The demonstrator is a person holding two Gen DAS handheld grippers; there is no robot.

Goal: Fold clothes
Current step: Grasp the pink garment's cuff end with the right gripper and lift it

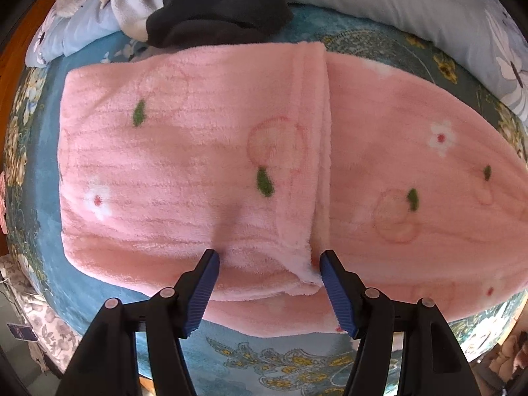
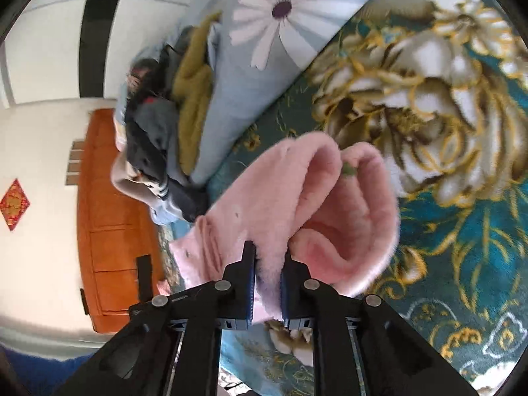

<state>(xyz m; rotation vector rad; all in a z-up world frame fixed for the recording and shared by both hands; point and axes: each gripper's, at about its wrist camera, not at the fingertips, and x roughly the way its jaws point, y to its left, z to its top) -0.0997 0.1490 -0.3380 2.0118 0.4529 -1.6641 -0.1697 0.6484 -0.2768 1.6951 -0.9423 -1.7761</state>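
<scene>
A pink fleece garment (image 1: 184, 165) with flowers and green leaves lies flat on the bed, one part folded over the left half with its edge (image 1: 321, 151) running down the middle. My left gripper (image 1: 269, 265) is open at the near corner of that folded layer, its blue fingers (image 1: 206, 283) on either side, not closed on cloth. My right gripper (image 2: 268, 257) is shut on an end of the pink garment (image 2: 330, 204) and holds it lifted and curled above the bedspread.
The teal floral bedspread (image 1: 264, 359) covers the bed. A pile of dark, light-blue and mustard clothes (image 1: 211, 3) and a flowered light-blue pillow (image 2: 264, 43) lie at the far side. An orange wooden headboard (image 2: 109, 204) and white wall stand beyond.
</scene>
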